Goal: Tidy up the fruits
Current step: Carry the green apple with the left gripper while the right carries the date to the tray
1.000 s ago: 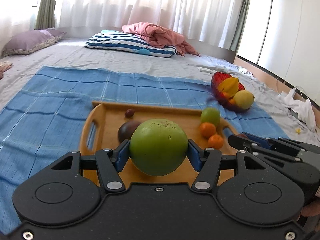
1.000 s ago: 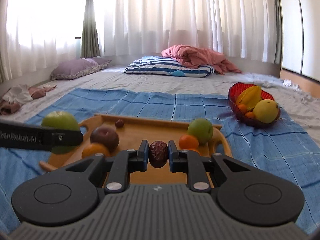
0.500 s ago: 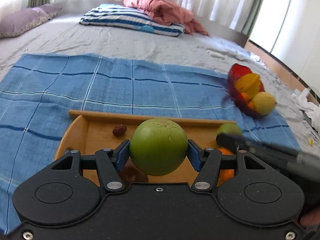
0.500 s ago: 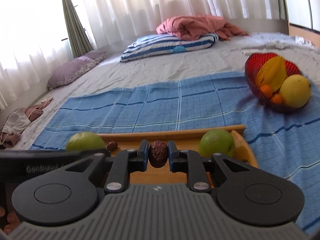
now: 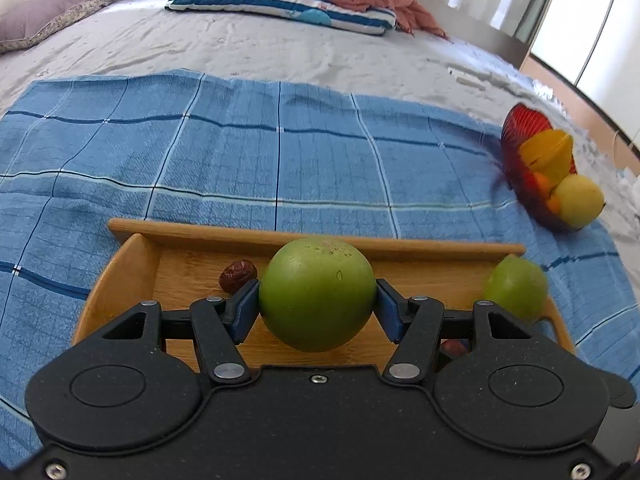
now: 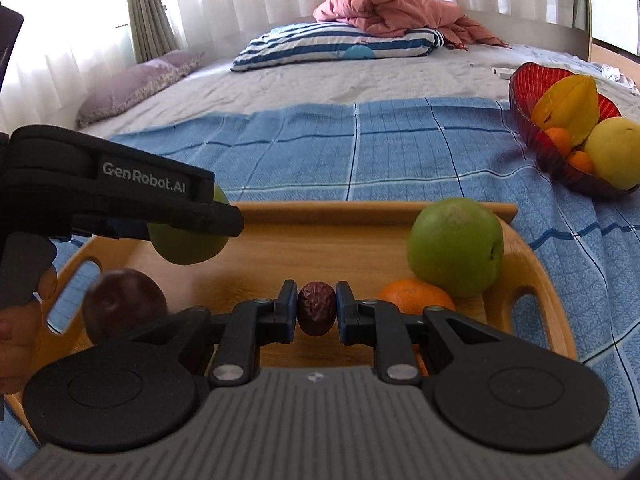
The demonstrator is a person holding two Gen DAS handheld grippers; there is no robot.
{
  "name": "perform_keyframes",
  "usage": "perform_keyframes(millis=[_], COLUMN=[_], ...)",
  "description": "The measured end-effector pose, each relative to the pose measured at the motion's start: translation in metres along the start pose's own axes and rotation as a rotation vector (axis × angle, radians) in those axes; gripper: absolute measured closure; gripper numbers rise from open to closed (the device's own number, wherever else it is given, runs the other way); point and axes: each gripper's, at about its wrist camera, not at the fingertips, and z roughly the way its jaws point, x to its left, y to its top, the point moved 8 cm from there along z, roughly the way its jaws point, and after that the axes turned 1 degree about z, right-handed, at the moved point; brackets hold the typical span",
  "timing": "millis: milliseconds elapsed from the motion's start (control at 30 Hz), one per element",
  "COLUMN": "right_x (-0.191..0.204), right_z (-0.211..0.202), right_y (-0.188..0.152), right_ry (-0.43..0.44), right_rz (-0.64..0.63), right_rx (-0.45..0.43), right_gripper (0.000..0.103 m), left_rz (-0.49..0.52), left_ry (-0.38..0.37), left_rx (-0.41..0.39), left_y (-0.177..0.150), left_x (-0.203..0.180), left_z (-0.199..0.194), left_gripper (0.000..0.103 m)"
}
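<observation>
My left gripper [image 5: 317,300] is shut on a large green fruit [image 5: 318,294] and holds it above the wooden tray [image 5: 120,276]. From the right wrist view that same gripper [image 6: 160,212] reaches in from the left with the green fruit [image 6: 188,246] under it. My right gripper [image 6: 317,312] is shut on a small wrinkled brown date [image 6: 317,308] over the tray [image 6: 360,212]. On the tray lie another date [image 5: 237,276], a second green fruit [image 6: 456,246], an orange [image 6: 414,298] and a dark purple fruit [image 6: 124,304].
A red glass bowl [image 6: 532,92] with a yellow star fruit, a yellow round fruit and small oranges stands at the right on the blue checked cloth [image 5: 280,152]. Behind lie a striped pillow [image 6: 340,46], a pink blanket and a purple pillow. A hand [image 6: 20,320] shows at the left edge.
Both grippers have moved forward and lower over the tray, each keeping its fruit. The tray and the red bowl now look nearer, and both cameras tilt further down.
</observation>
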Motion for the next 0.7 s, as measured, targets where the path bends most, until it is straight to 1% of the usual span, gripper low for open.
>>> perform_keyframes(millis=[100, 300, 567, 600, 667, 700], right_x=[-0.002, -0.002, -0.003, -0.002, -0.001, -0.001], right_z=[0.003, 0.003, 0.003, 0.003, 0.002, 0.0], right_y=[-0.002, -0.001, -0.001, -0.001, -0.001, -0.001], right_ry=[-0.001, 0.0, 0.0, -0.001, -0.005, -0.007], right_rz=[0.001, -0.008, -0.009, -0.01, -0.012, -0.01], right_rx=[0.01, 0.011, 0.012, 0.011, 0.007, -0.001], right_gripper=[0.079, 0.079, 0.078, 0.077, 0.066, 0.06], left_rz=[0.013, 0.039, 0.057, 0.061, 0.069, 0.079], left_ry=[0.008, 0.021, 0.032, 0.034, 0.029, 0.031], left_rx=[0.017, 0.027, 0.022, 0.025, 0.023, 0.009], left_y=[-0.003, -0.008, -0.008, -0.008, -0.008, -0.008], left_x=[-0.002, -0.007, -0.01, -0.01, -0.011, -0.012], left_z=[0.006, 0.011, 0.012, 0.012, 0.009, 0.005], left_gripper=[0.045, 0.045, 0.045, 0.044, 0.044, 0.044])
